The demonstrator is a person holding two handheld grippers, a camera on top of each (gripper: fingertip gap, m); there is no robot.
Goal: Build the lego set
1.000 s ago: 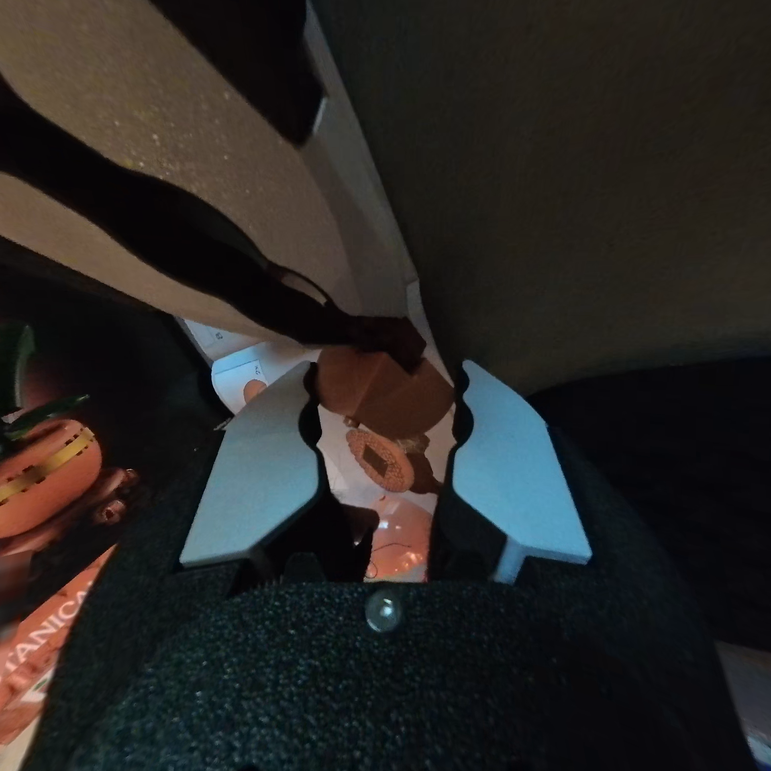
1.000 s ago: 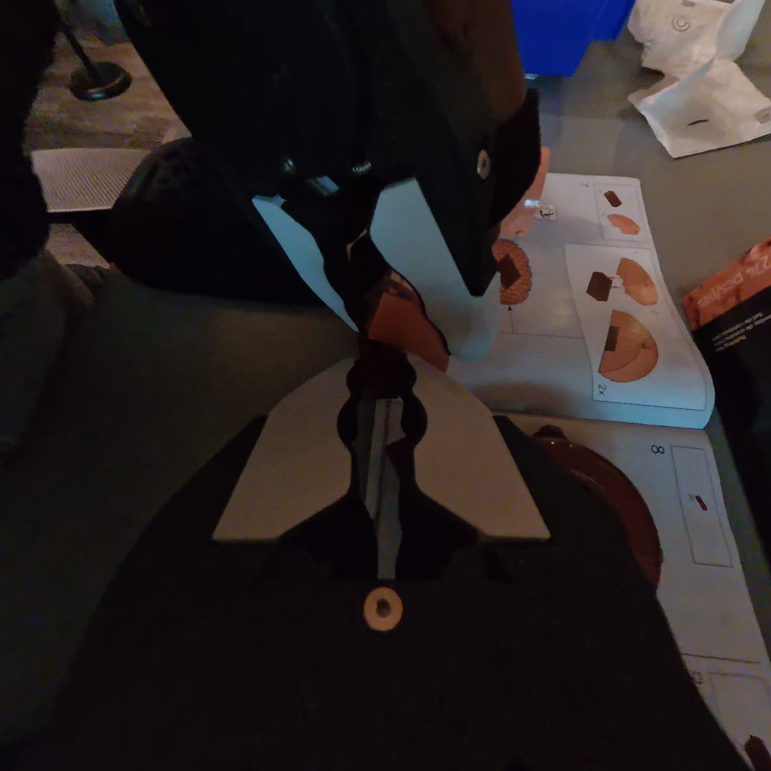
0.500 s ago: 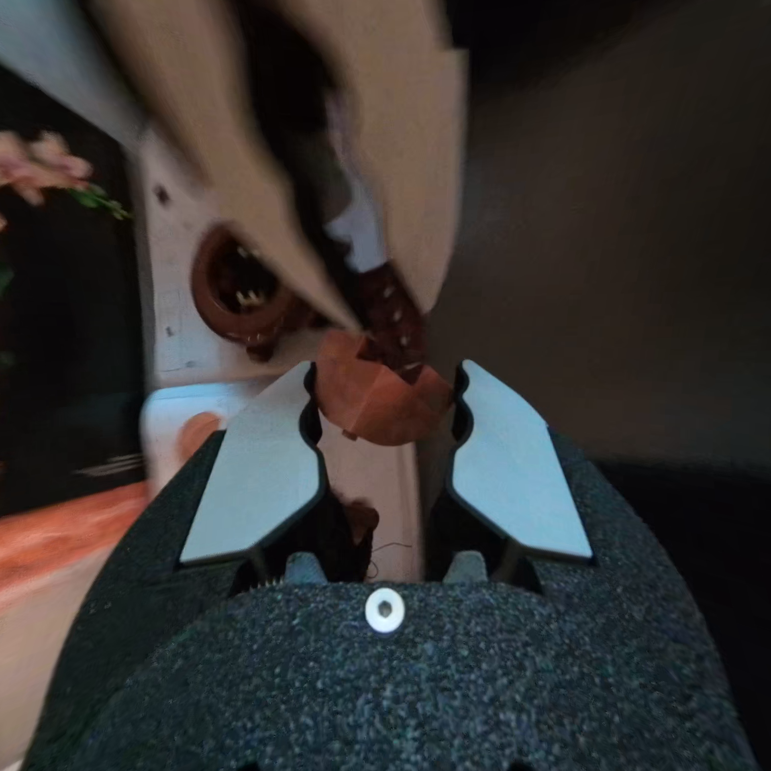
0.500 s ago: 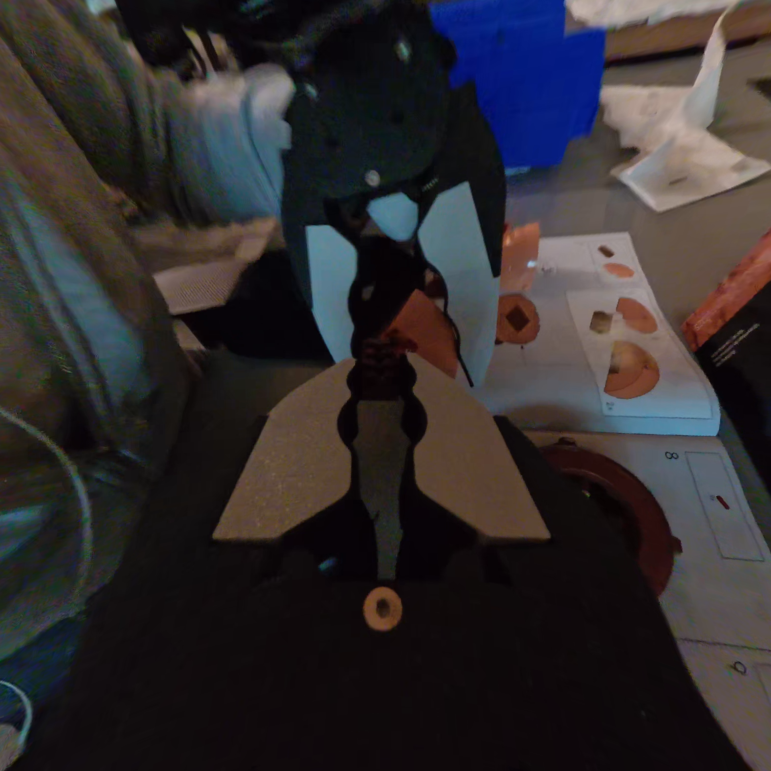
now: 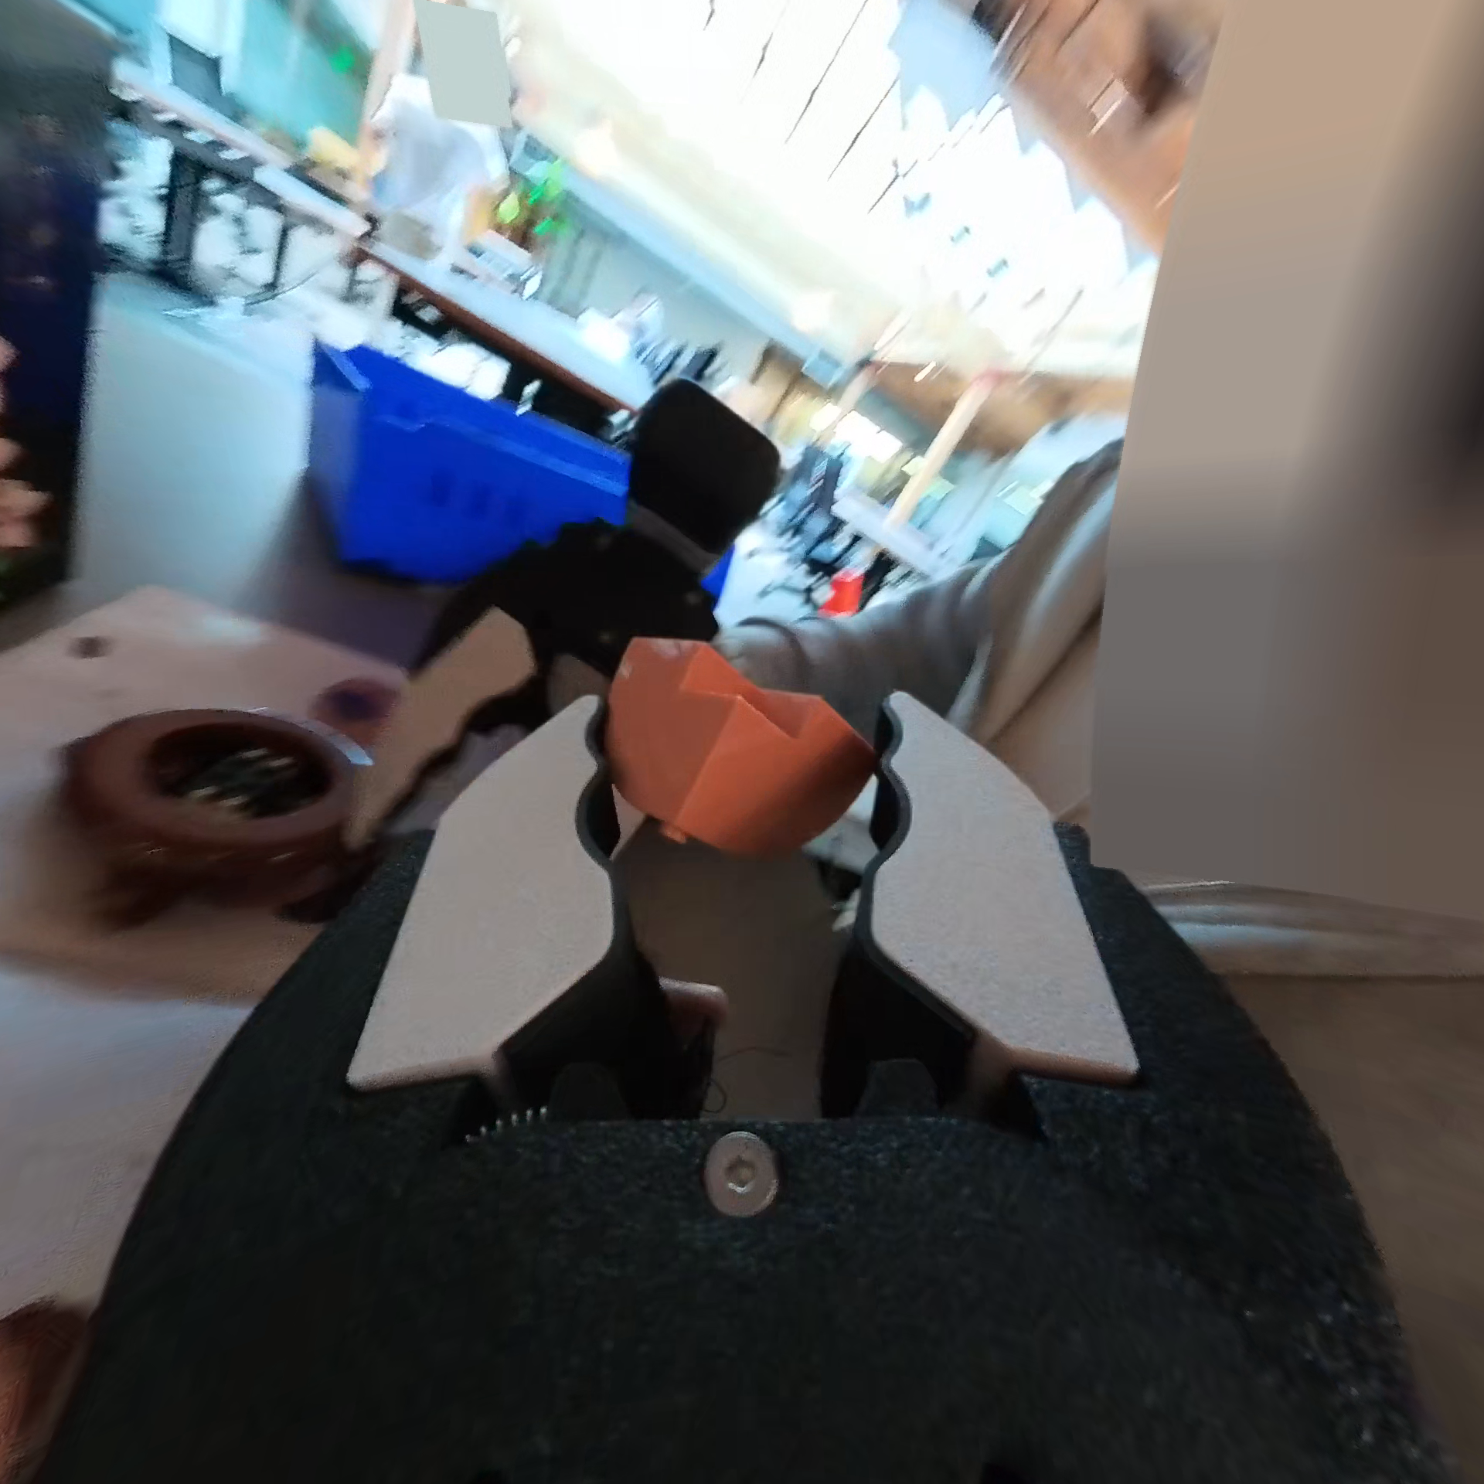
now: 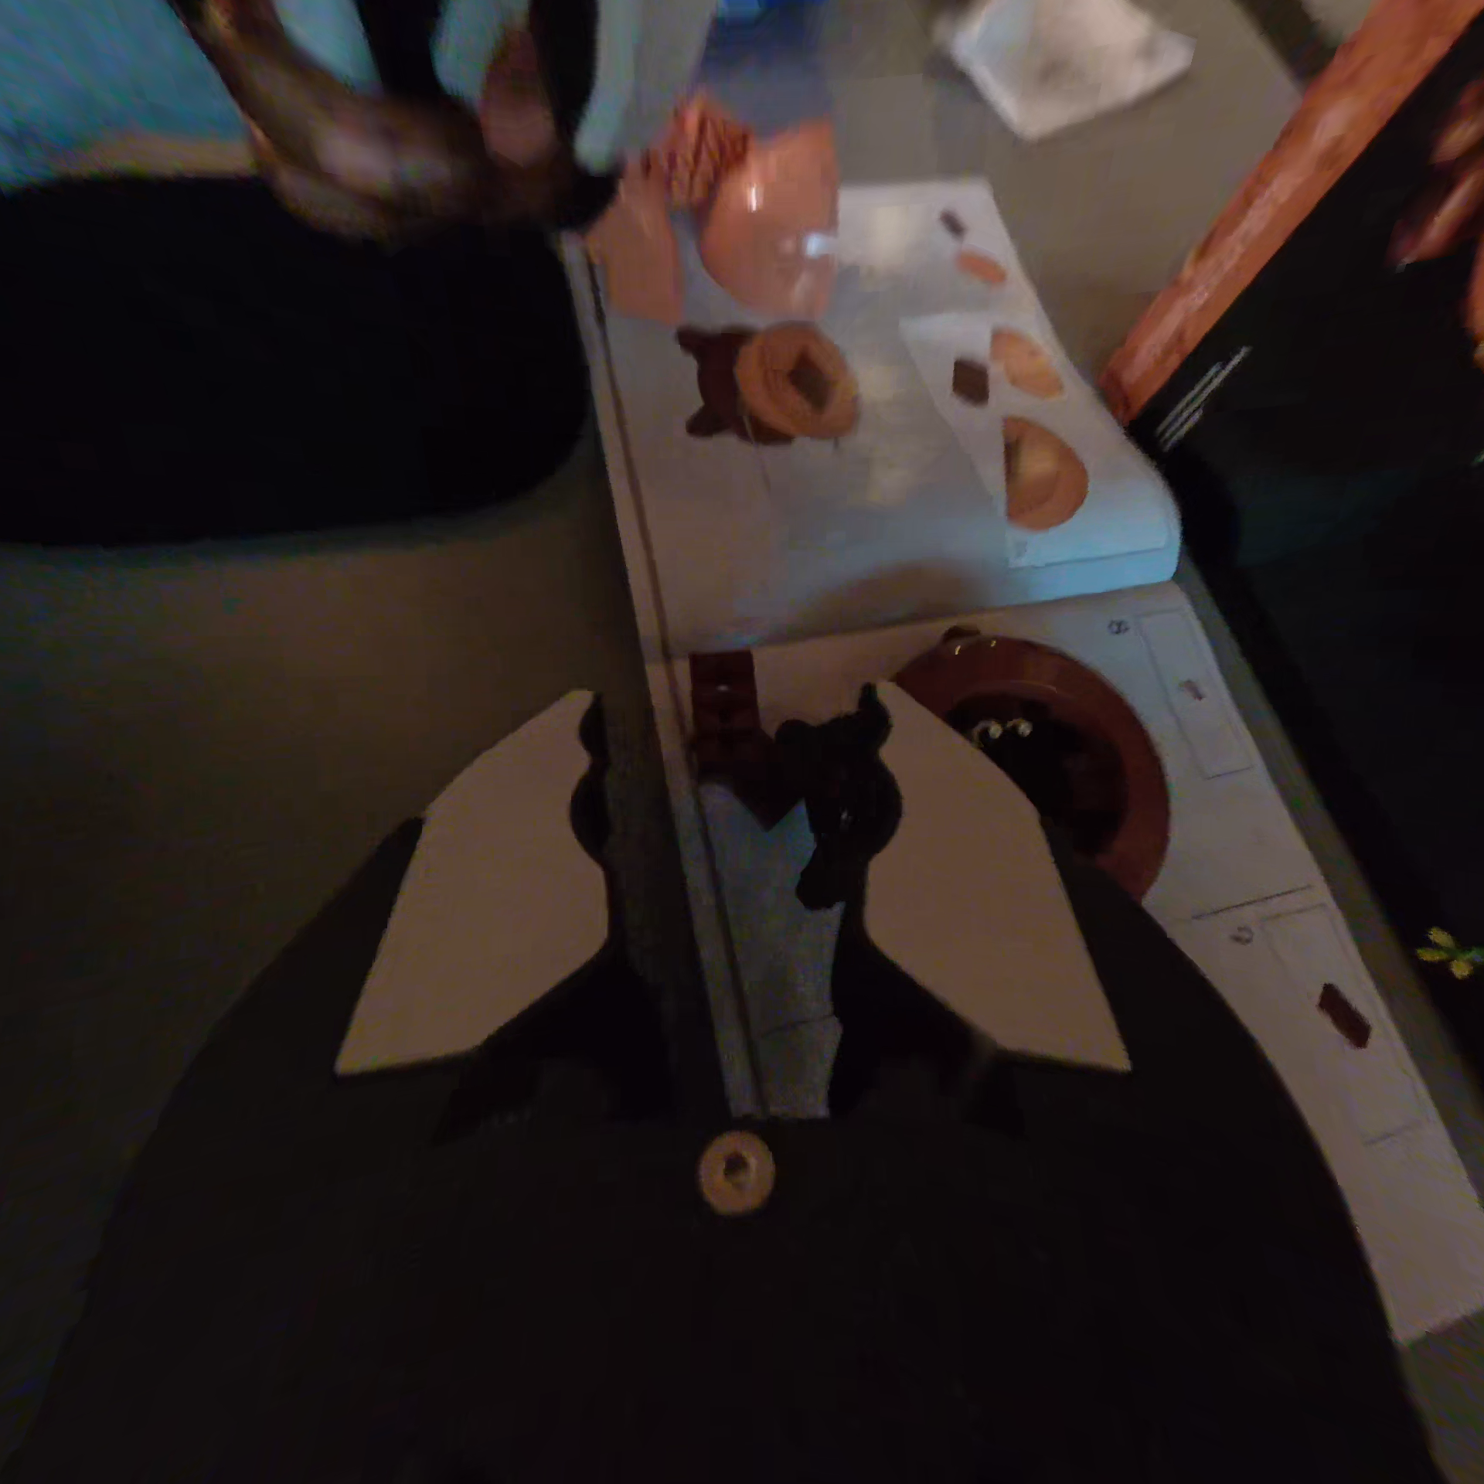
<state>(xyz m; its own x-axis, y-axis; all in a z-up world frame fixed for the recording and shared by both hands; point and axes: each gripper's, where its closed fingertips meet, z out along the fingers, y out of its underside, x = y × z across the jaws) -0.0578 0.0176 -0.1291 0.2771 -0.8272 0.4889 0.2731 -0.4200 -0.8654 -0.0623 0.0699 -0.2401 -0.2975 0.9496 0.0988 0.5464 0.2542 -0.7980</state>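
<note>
My left gripper (image 5: pixel 740 707) is shut on an orange faceted piece (image 5: pixel 739 771), with both pads pressed on its sides, held up in the air. My right gripper (image 6: pixel 732 703) is open over the open instruction booklet (image 6: pixel 843 554). A small dark brown piece (image 6: pixel 723 723) sits between its fingers, and neither pad presses on it. The right gripper also shows in the left wrist view (image 5: pixel 514 674), beyond the orange piece, with its fingers apart. A brown ring-shaped pot (image 6: pixel 1036 763) stands on the booklet just right of the right gripper, and it also shows in the left wrist view (image 5: pixel 209 795).
An orange and black box (image 6: pixel 1285 305) stands at the right of the booklet. A blue bin (image 5: pixel 450 498) is at the back. A person's grey sleeve (image 5: pixel 964 642) reaches in from the right. White paper bags (image 6: pixel 1068 56) lie on the table beyond the booklet.
The right gripper opened, letting go of the dark brown piece it held against the orange piece, and drew back over the booklet. The left gripper swung upward, still holding the orange piece.
</note>
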